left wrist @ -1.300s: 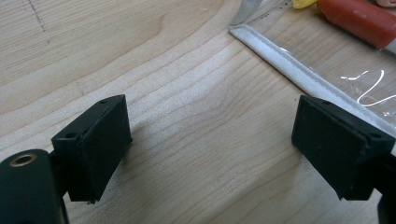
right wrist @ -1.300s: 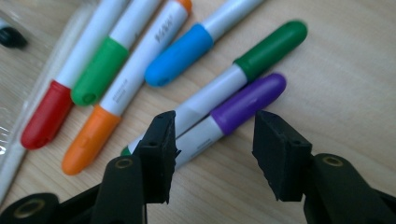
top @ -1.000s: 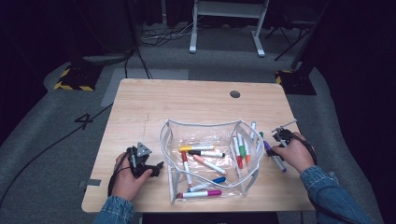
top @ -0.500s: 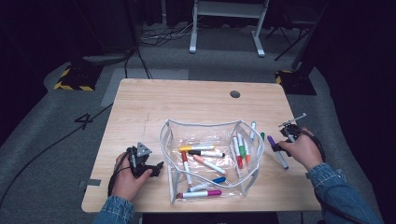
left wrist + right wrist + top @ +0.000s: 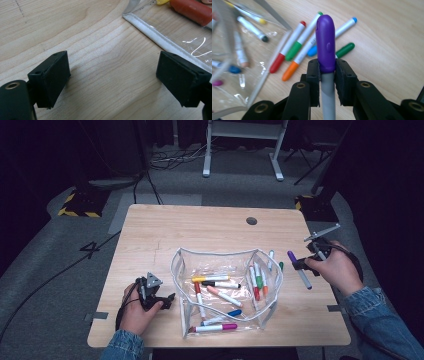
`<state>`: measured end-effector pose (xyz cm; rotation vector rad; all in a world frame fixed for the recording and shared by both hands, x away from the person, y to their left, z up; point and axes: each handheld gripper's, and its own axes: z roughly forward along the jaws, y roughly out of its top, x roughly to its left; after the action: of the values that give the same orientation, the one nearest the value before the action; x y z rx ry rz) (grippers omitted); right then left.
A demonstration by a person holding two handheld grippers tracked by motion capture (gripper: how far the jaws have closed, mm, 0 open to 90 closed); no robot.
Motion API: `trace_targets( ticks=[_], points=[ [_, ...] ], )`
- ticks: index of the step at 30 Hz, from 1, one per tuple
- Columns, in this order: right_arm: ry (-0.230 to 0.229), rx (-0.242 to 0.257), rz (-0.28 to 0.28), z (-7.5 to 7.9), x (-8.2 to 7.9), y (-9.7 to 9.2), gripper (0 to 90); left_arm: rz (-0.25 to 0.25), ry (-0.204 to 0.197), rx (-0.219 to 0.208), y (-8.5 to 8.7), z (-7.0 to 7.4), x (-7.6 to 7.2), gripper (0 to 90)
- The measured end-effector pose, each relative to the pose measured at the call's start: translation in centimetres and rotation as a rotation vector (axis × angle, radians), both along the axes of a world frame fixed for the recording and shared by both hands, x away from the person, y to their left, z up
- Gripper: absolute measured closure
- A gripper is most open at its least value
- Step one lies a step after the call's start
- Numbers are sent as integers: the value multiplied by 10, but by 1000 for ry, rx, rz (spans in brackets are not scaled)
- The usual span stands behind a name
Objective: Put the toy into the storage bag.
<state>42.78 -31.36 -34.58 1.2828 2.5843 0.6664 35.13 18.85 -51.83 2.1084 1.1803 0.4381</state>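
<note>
Since a second ago the right tool (image 5: 327,71) has risen off the worktop (image 5: 210,227) near its right edge, clamped on the purple-capped grey marker (image 5: 325,47), whose lower barrel is hidden behind the jaws. The left tool (image 5: 112,77) rests gaping at the front left, beside the clear plastic pouch (image 5: 225,255).

High view looks down on the table (image 5: 150,230); both tool views skim it closely.
</note>
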Motion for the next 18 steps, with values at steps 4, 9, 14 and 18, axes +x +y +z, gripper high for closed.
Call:
trace_targets(
  ticks=[4, 9, 14, 18],
  points=[
    [-33, 9, 59, 27, -8, 17, 749, -2, 2, 0, 0, 0, 0, 121],
    [-84, 14, 159, 57, -19, 46, 749, -1, 2, 1, 0, 0, 0, 121],
    [-103, 6, 270, 77, -31, 87, 749, -1, 1, 2, 0, 0, 0, 122],
    [-115, -22, 345, 81, -38, 116, 749, -1, 2, 0, 0, 0, 0, 121]
  ],
)
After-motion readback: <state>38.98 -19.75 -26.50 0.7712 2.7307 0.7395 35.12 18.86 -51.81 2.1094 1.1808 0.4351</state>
